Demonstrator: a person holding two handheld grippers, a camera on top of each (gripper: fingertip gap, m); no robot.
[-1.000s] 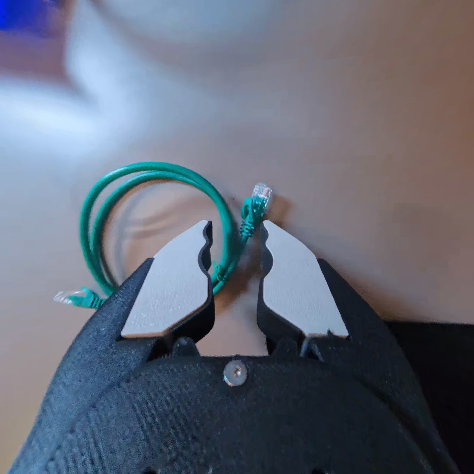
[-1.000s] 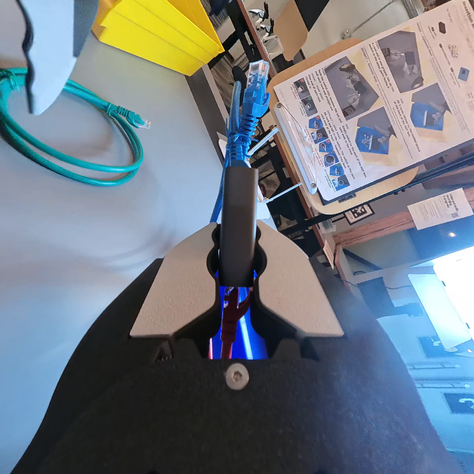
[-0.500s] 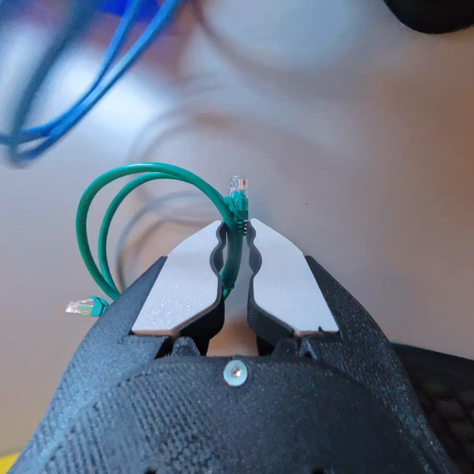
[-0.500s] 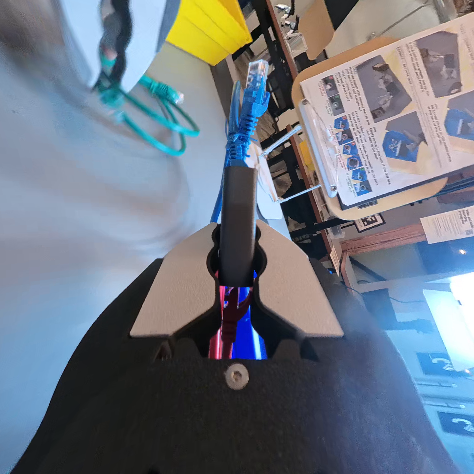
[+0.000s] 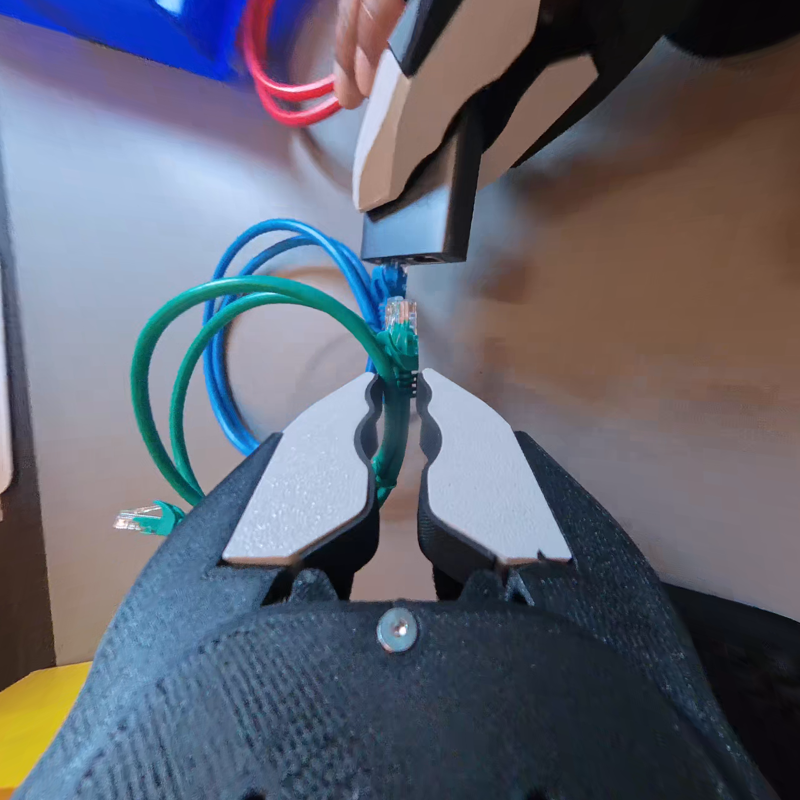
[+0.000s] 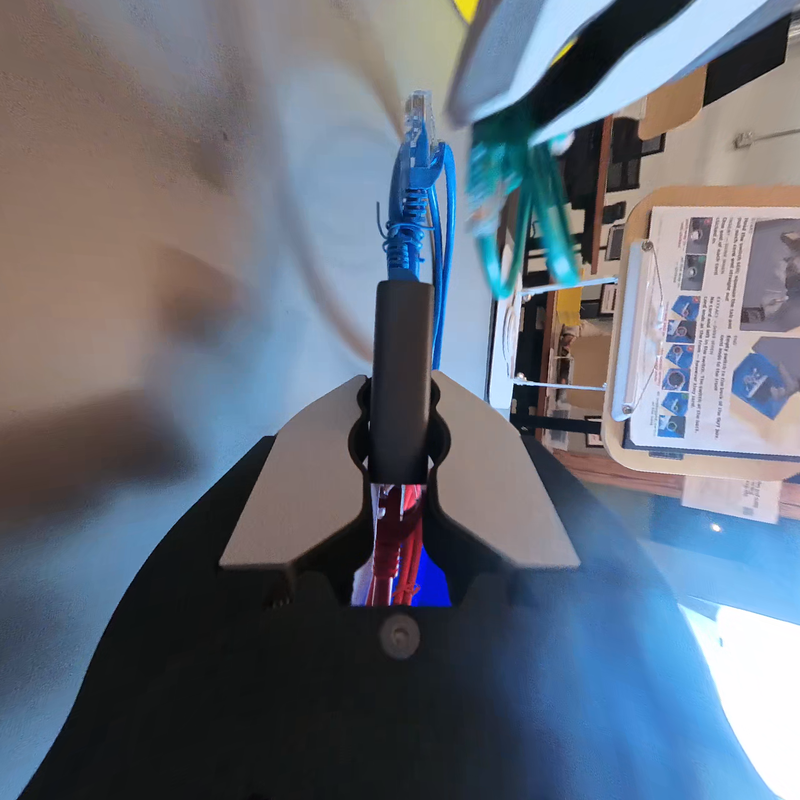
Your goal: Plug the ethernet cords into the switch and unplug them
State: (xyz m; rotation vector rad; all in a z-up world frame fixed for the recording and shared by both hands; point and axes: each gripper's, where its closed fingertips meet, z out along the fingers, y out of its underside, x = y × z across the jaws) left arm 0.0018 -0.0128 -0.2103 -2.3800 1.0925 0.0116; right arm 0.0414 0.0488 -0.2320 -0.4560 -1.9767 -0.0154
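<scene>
My left gripper (image 5: 400, 381) is shut on the green ethernet cord (image 5: 391, 428) just behind its clear plug (image 5: 401, 315), which points up at the switch. The cord's coil hangs to the left, its other plug (image 5: 138, 520) loose. My right gripper (image 6: 400, 381) is shut on the dark grey switch (image 6: 402, 368); it also shows in the left wrist view (image 5: 415, 229) just above the green plug. A blue cord (image 6: 409, 208) is plugged into the switch's far end and a red cord (image 6: 389, 550) into its near end. The green cord (image 6: 498, 190) shows blurred at upper right.
A pale tabletop (image 5: 627, 346) lies below. A blue bin (image 5: 130, 30) and the red cord's loop (image 5: 294, 95) sit at the top of the left wrist view, a yellow bin (image 5: 26, 727) at lower left. An instruction board (image 6: 710, 329) stands at right.
My left gripper has closed on the green cord, lifted it and brought its plug up close under the switch. The right gripper has swung the switch towards it.
</scene>
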